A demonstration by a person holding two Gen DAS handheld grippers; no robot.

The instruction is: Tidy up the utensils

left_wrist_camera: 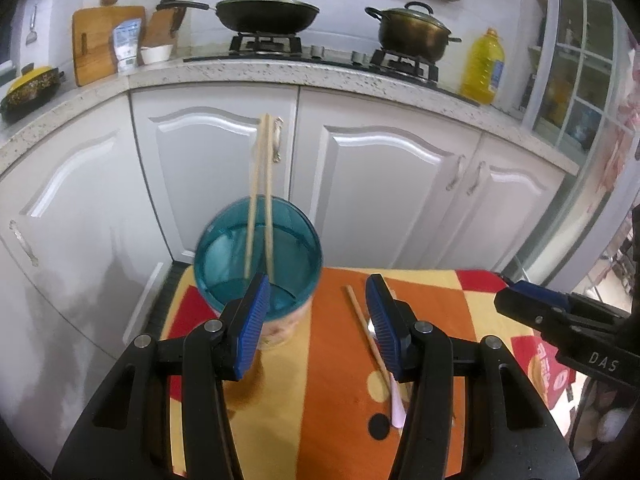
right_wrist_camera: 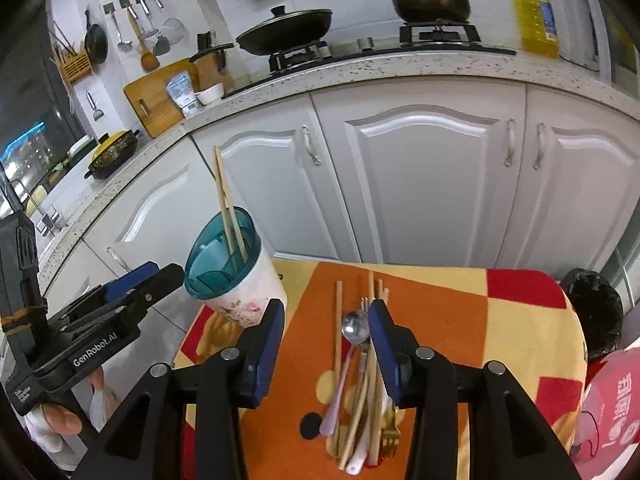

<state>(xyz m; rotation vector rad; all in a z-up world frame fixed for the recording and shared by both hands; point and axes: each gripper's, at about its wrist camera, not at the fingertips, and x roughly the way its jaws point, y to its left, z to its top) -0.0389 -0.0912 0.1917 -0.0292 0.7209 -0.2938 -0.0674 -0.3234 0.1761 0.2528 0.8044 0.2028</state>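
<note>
The utensil holder [right_wrist_camera: 230, 266], a tall cup with a teal divided insert and a flowered white body, stands at the near-left corner of the table [right_wrist_camera: 460, 308], which is covered by an orange, yellow and red cloth; I take it as my landmark. Two chopsticks [right_wrist_camera: 228, 208] stand in its far compartment, leaning on the rim so that their upper ends rise well above it, which suggests the divider keeps long items upright. To the right of the holder, well apart from it, lies the loose pile of utensils [right_wrist_camera: 362, 380]: a metal spoon [right_wrist_camera: 354, 326] with a pale pink handle, further chopsticks, a gold fork and a white spoon, lengthwise side by side, so each handle can be taken along its length. My right gripper [right_wrist_camera: 326, 326] hangs above the holder-side edge of this pile, its jaws partly parted and empty, pointing down at the spoon bowl; I judge it is placed to pick the next item. My left gripper [left_wrist_camera: 320, 306] hovers just right of the holder, jaws half apart with nothing between them, its left pad overlapping the holder's rim in the view; whether it touches I cannot tell. Its position suits steadying the cup. Most sorting remains undone.
</note>
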